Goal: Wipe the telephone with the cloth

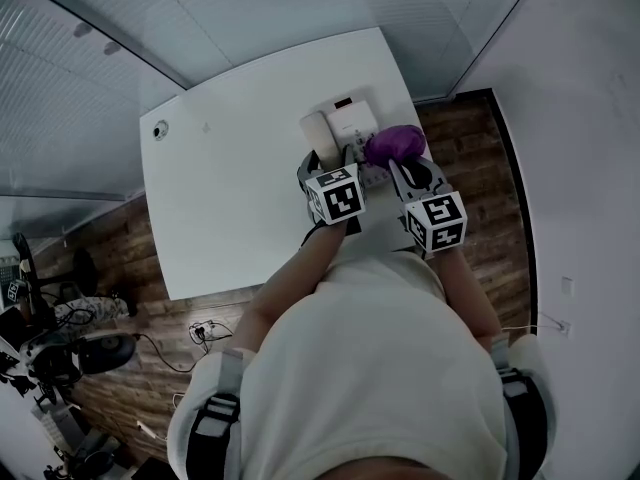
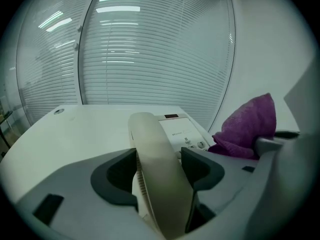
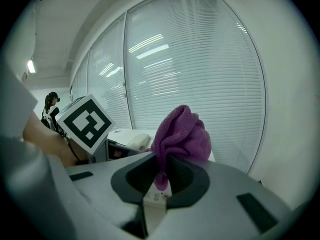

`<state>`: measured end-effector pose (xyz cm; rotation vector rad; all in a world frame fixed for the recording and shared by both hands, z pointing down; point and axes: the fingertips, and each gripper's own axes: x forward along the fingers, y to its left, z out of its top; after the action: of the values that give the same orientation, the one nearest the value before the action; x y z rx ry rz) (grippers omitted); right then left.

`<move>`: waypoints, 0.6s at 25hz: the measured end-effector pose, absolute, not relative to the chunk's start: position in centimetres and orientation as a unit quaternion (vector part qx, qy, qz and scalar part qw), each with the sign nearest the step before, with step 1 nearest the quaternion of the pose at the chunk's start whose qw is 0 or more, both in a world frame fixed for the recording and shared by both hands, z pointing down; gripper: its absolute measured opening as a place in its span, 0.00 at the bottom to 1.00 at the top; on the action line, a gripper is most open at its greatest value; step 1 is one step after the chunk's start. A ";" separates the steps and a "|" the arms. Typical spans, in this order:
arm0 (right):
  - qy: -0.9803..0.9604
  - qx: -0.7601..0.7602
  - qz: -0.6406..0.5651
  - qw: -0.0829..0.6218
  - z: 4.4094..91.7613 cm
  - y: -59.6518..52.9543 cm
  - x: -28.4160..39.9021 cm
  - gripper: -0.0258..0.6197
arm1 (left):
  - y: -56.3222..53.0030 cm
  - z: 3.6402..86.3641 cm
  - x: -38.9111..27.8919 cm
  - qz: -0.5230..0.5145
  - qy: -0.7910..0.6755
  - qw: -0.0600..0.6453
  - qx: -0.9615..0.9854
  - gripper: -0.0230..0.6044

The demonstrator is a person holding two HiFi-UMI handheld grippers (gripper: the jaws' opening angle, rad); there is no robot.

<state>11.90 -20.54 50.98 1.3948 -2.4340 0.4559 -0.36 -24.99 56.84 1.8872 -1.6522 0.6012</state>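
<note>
— Where's the phone (image 1: 352, 120)?
— On the white table (image 1: 230, 188), at the far end, about one o'clock from the person standing over it. The handset (image 2: 150, 134) lies along the phone's nine o'clock side, on the cradle as far as I can see.
— And the left gripper (image 2: 158, 170)?
— It's down over the handset. Its jaws stand apart, one on each side, with the handset running between them. The dark pads sit just beside its flanks, and I see no squeeze on it.
— The cloth (image 3: 180, 134)?
— It's purple and bunched up, and the right gripper (image 3: 161, 176) has it. The jaws are clamped on a low fold and the rest puffs up above the pads.
— Is it touching the phone?
— From here it hangs at the phone's four o'clock, just beside the keypad edge. I can't tell whether it rests on the casing.
— How do the two grippers sit?
— Side by side and close together. The left is at the handset, with the right at its three o'clock. Both point toward twelve, at the blinds (image 2: 150, 49) behind the table.
</note>
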 end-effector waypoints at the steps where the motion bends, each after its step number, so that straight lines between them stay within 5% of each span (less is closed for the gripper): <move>1: -0.847 0.485 0.160 0.149 51.1 -20.5 12.0 0.11 | -24.9 56.8 -0.3 0.224 -0.615 0.278 0.703 0.48; 15: -0.853 0.478 0.150 0.144 50.4 -20.0 11.8 0.11 | -23.7 55.7 -0.7 0.143 -0.587 0.343 0.720 0.43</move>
<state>11.78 -20.00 50.45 1.3787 -2.4586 0.4337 -0.67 -23.71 55.67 1.8706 -1.5252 0.3722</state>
